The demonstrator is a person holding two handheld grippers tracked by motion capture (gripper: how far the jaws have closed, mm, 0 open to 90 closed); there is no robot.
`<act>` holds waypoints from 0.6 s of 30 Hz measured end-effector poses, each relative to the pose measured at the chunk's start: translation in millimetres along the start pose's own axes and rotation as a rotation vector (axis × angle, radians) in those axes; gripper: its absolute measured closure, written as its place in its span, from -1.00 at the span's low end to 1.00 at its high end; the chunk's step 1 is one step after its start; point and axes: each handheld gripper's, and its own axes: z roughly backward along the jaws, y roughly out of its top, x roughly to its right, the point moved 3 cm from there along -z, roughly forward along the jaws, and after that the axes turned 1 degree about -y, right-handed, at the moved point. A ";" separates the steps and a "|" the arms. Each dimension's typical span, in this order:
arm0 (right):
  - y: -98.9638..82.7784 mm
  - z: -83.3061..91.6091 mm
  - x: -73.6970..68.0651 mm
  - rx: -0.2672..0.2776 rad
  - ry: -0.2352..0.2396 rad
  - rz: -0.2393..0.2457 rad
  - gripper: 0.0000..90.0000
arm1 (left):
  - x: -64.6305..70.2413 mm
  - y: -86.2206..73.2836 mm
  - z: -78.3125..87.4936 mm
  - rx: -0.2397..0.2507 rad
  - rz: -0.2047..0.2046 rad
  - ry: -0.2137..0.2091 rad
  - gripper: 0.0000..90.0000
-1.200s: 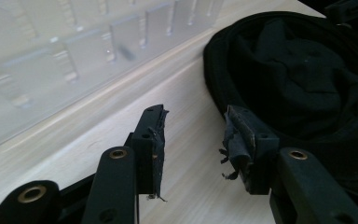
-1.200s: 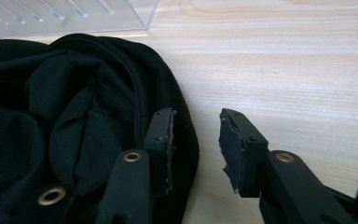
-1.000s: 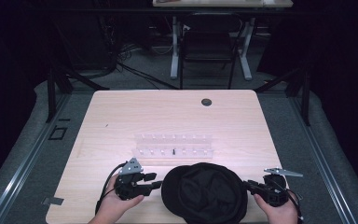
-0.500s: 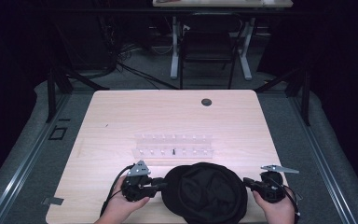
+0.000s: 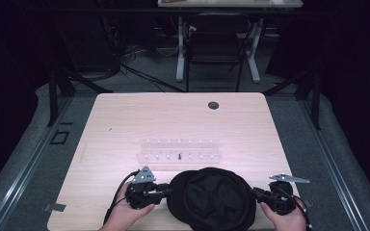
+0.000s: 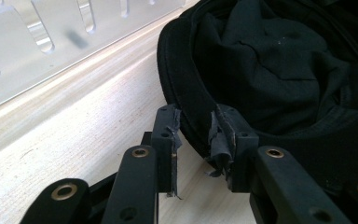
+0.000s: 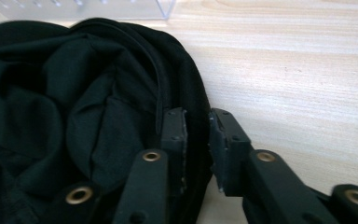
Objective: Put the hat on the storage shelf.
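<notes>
Your left gripper [image 5: 166, 191] sits at the table's [image 5: 125, 125] near edge, at nine o'clock of the black hat [image 5: 212, 199]. In the left gripper view its jaws straddle the hat's brim [image 6: 186, 107] with a gap either side, not yet pressed together on it. At twelve o'clock of the hat lies a clear plastic rack [image 5: 179, 150]. Your right gripper [image 5: 255, 192] is at three o'clock of the hat, its jaws parted around the rim [image 7: 196, 121], the fabric between the pads [image 7: 177, 135].
</notes>
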 end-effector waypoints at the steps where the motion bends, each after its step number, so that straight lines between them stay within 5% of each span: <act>1: 0.5 -2.4 1.5 -0.011 0.007 -0.009 0.87 | 0.0 0.2 -0.4 0.002 0.003 -0.002 0.57; 18: 27.3 -8.5 15.8 0.126 -0.053 0.019 0.91 | 1.7 7.6 -15.0 0.015 -0.038 0.031 0.53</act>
